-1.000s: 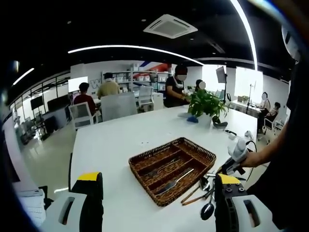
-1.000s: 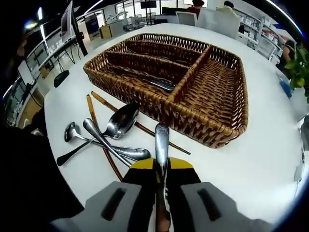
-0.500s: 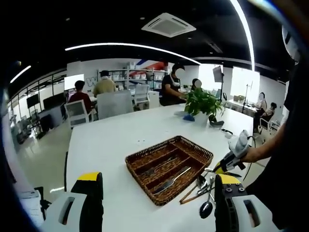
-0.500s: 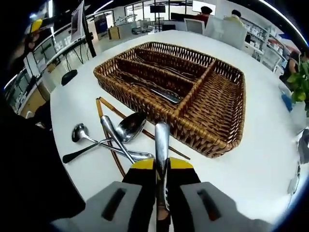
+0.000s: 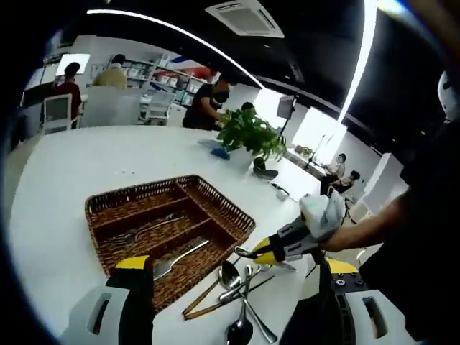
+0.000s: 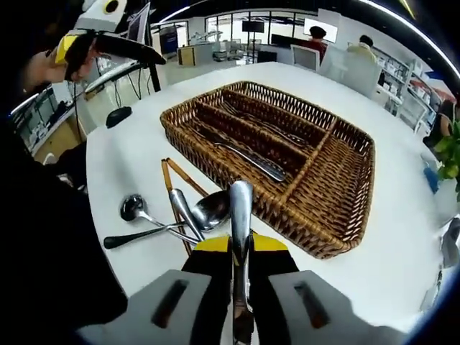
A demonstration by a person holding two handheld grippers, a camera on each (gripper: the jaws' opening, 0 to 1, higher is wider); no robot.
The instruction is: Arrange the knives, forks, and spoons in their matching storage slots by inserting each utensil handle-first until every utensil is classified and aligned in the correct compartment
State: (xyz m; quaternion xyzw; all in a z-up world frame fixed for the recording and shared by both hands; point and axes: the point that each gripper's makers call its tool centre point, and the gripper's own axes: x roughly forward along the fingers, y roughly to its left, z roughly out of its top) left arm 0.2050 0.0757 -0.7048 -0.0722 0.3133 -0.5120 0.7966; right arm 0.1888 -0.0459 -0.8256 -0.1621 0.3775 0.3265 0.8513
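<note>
My right gripper point(image 6: 240, 248) is clamped on a slim silver utensil handle point(image 6: 240, 215), sticking up btwn the jaws; can't tell which utensil. Just beyond: loose silver spoons point(image 6: 154, 219) and brown wooden chopsticks point(image 6: 175, 188) on the white table point(image 6: 402, 237), beside the brown wicker divided tray point(image 6: 345, 208) w/ cutlery in its narrow slots. My left gripper point(image 5: 230, 277) hangs spread wide, holding nothing, above the tray's near end.

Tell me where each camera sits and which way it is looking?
Left gripper view: rides the left gripper, looking across the white table at the brown wicker cutlery tray; the person's arm holds the right gripper.
Right gripper view: rides the right gripper, clamping a silver utensil handle, facing the tray.
Both share the tray, loose silver spoons and brown chopsticks.
</note>
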